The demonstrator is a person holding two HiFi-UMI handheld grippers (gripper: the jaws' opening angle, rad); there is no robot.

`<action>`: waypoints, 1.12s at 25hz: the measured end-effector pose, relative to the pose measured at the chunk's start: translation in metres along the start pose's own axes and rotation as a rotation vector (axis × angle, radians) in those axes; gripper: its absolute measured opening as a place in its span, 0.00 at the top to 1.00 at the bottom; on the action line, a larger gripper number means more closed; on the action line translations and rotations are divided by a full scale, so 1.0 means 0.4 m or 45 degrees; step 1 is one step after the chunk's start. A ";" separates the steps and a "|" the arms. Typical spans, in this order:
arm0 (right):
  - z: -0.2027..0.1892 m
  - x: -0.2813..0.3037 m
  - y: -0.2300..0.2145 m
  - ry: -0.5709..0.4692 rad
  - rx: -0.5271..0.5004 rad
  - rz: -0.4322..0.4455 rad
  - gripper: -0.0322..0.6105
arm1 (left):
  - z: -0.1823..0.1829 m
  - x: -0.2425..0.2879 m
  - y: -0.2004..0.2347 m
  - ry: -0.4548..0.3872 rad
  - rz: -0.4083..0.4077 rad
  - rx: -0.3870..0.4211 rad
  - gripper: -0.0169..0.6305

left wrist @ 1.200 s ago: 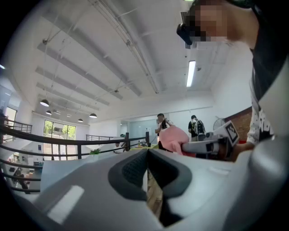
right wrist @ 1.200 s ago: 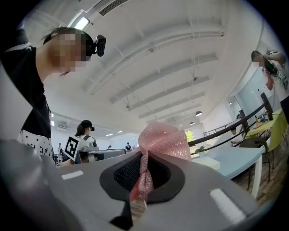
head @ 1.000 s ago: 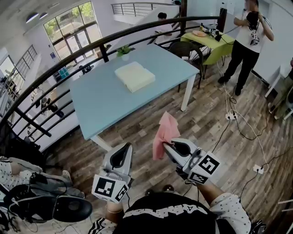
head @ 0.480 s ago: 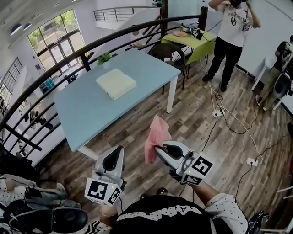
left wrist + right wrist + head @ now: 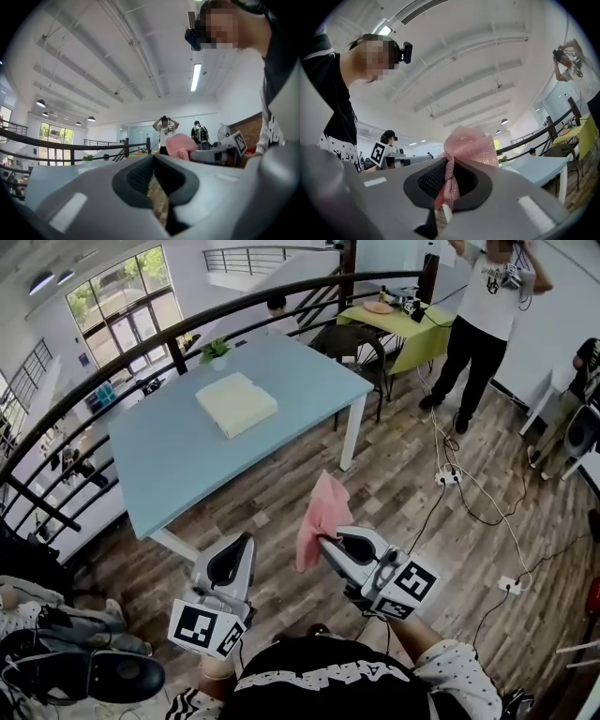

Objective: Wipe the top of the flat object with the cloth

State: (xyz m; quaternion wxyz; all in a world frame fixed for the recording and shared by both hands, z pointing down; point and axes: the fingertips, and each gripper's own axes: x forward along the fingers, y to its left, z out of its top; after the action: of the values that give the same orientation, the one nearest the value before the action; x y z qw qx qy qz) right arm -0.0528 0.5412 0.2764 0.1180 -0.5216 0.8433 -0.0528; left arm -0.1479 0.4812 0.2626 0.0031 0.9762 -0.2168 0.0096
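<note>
A pale cream flat pad (image 5: 236,402) lies on the light blue table (image 5: 169,465), far ahead of both grippers. My right gripper (image 5: 327,544) is shut on a pink cloth (image 5: 319,517), which stands up and drapes from its jaws over the wooden floor. In the right gripper view the pink cloth (image 5: 465,151) is pinched between the dark pads (image 5: 432,180). My left gripper (image 5: 232,563) hangs lower left of the cloth, shut with nothing in it; in its own view the jaws meet at the left gripper's (image 5: 153,168) tip.
A dark railing (image 5: 169,334) curves behind the table. A small potted plant (image 5: 217,352) stands at the table's far edge. A person in a white shirt (image 5: 487,306) stands at the right by a green table (image 5: 394,320). Cables and sockets (image 5: 448,474) lie on the floor.
The view has shifted slightly; the table and pad sit a little lower and left than a second ago. Both grippers keep their pose, the cloth still held.
</note>
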 end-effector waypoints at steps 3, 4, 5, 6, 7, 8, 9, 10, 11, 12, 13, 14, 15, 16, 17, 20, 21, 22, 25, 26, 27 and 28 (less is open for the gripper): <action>0.003 -0.004 -0.015 0.004 0.004 0.025 0.91 | -0.009 0.009 -0.011 0.008 0.029 -0.001 0.97; 0.002 -0.005 -0.019 0.006 0.006 0.032 0.91 | -0.013 0.009 -0.011 0.012 0.039 -0.005 0.97; -0.003 -0.005 -0.021 0.010 0.010 0.037 0.91 | -0.017 0.007 -0.011 0.015 0.050 -0.011 0.97; -0.009 -0.006 -0.023 0.016 0.014 0.040 0.91 | -0.023 0.003 -0.010 0.018 0.060 -0.017 0.97; -0.015 -0.007 -0.024 0.021 0.019 0.043 0.91 | -0.027 -0.002 -0.008 0.021 0.070 -0.024 0.97; -0.020 -0.007 -0.026 0.025 0.025 0.045 0.91 | -0.031 -0.005 -0.007 0.023 0.075 -0.030 0.97; -0.022 -0.007 -0.028 0.027 0.029 0.048 0.91 | -0.032 -0.006 -0.006 0.025 0.078 -0.037 0.97; -0.023 -0.005 -0.029 0.028 0.031 0.052 0.91 | -0.033 -0.005 -0.003 0.027 0.079 -0.044 0.97; -0.024 -0.002 -0.030 0.028 0.034 0.054 0.91 | -0.034 -0.003 0.000 0.031 0.080 -0.050 0.97; -0.026 0.001 -0.033 0.030 0.037 0.055 0.91 | -0.037 0.001 0.005 0.037 0.082 -0.054 0.97; -0.029 0.004 -0.036 0.034 0.041 0.054 0.91 | -0.041 0.005 0.010 0.042 0.084 -0.057 0.97; -0.033 0.006 -0.042 0.038 0.045 0.050 0.91 | -0.046 0.011 0.014 0.046 0.084 -0.061 0.97; -0.036 0.007 -0.048 0.042 0.045 0.044 0.91 | -0.051 0.019 0.019 0.047 0.080 -0.066 0.97; -0.039 0.009 -0.057 0.046 0.043 0.036 0.91 | -0.056 0.028 0.024 0.045 0.075 -0.070 0.97; -0.042 0.012 -0.066 0.049 0.041 0.027 0.91 | -0.061 0.037 0.031 0.043 0.069 -0.074 0.97; -0.053 0.031 -0.093 0.050 0.034 -0.006 0.91 | -0.074 0.062 0.062 0.039 0.048 -0.077 0.97; -0.055 0.038 -0.105 0.049 0.029 -0.018 0.91 | -0.077 0.072 0.074 0.037 0.039 -0.074 0.97; -0.055 0.048 -0.119 0.049 0.020 -0.029 0.91 | -0.077 0.086 0.088 0.033 0.032 -0.069 0.97; -0.055 0.091 -0.163 0.063 0.000 -0.052 0.91 | -0.073 0.126 0.144 0.014 0.029 -0.051 0.97; -0.059 0.111 -0.175 0.069 -0.001 -0.057 0.91 | -0.075 0.134 0.168 0.012 0.032 -0.049 0.97; -0.064 0.133 -0.186 0.073 0.001 -0.061 0.91 | -0.079 0.140 0.193 0.011 0.035 -0.051 0.97; -0.069 0.157 -0.196 0.077 0.005 -0.064 0.91 | -0.084 0.146 0.219 0.011 0.037 -0.057 0.97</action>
State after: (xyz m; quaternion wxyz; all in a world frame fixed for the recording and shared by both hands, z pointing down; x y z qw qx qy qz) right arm -0.0187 0.4488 0.3107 0.0920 -0.5406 0.8330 -0.0732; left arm -0.1328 0.3775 0.2974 0.0257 0.9726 -0.2309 0.0089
